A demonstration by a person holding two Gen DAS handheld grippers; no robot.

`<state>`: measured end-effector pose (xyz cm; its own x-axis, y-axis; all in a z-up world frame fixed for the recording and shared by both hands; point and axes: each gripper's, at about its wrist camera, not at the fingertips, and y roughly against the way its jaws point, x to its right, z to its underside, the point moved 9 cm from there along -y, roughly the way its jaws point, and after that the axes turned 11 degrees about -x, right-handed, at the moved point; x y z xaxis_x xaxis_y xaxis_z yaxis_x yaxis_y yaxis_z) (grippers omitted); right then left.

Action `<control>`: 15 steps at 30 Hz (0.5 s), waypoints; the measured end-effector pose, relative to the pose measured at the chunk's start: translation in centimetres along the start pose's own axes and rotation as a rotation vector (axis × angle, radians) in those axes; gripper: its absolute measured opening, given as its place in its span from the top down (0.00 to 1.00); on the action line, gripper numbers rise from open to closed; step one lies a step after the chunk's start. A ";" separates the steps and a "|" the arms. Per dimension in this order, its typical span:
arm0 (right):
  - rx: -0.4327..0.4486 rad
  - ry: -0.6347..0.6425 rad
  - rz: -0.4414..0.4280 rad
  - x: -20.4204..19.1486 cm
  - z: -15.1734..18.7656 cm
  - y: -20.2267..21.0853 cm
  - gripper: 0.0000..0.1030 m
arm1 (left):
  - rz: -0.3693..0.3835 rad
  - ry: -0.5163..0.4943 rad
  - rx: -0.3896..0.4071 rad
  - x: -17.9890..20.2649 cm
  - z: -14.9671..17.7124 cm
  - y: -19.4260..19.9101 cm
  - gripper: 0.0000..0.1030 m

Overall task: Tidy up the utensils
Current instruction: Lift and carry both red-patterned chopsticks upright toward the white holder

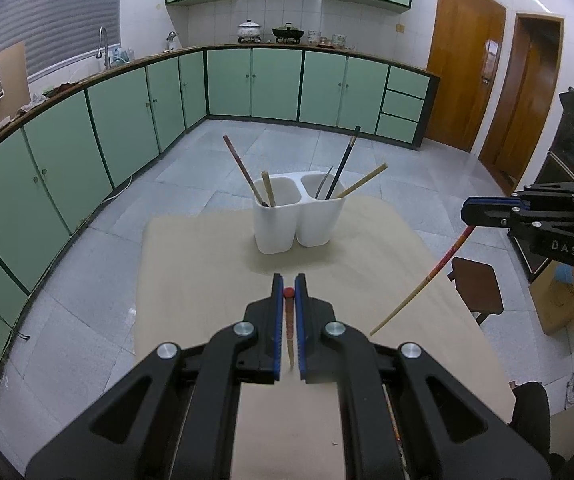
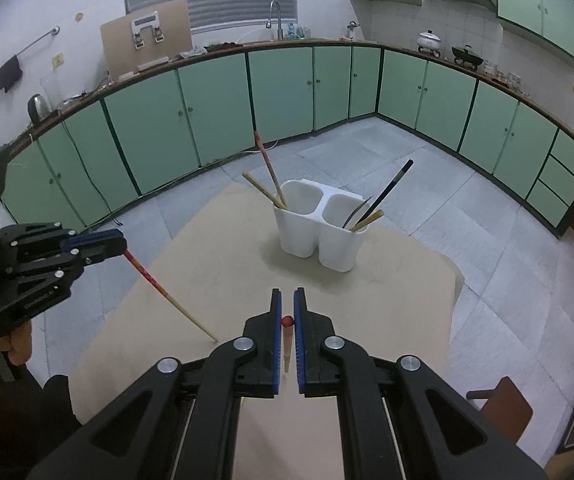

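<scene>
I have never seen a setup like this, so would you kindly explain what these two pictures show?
A person holds a handheld two-finger gripper in each hand; each carries a fisheye camera looking along its fingers. One picture is from the left gripper, the other from the right gripper. Each is shut on a red-tipped chopstick: the left chopstick, the right chopstick. Each gripper also appears at the edge of the other's view. On the tan table stands a white two-compartment holder already containing several chopsticks.

The lower ends of the utensils sink out of sight inside the white holder (image 1: 293,216); my left claw (image 1: 289,292) hides most of its chopstick (image 1: 290,336); the items on the far counter (image 1: 319,40) are too small, perhaps jars.
</scene>
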<state>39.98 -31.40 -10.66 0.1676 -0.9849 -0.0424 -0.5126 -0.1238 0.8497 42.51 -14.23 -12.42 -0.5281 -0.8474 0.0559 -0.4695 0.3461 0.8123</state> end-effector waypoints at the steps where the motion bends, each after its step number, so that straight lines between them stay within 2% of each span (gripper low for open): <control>1: 0.001 0.001 0.002 0.1 -0.1 0.1 0.94 | -0.002 0.000 0.005 0.0 -0.2 0.3 0.95; 15: 0.031 0.018 0.033 0.6 -2.8 3.9 0.94 | 0.000 -0.025 0.056 1.1 -4.2 4.4 0.95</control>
<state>40.40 -32.10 -5.89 0.1653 -0.9862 -0.0045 -0.5440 -0.0950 0.8337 42.84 -15.32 -6.41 -0.5455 -0.8371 0.0411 -0.5075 0.3690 0.7786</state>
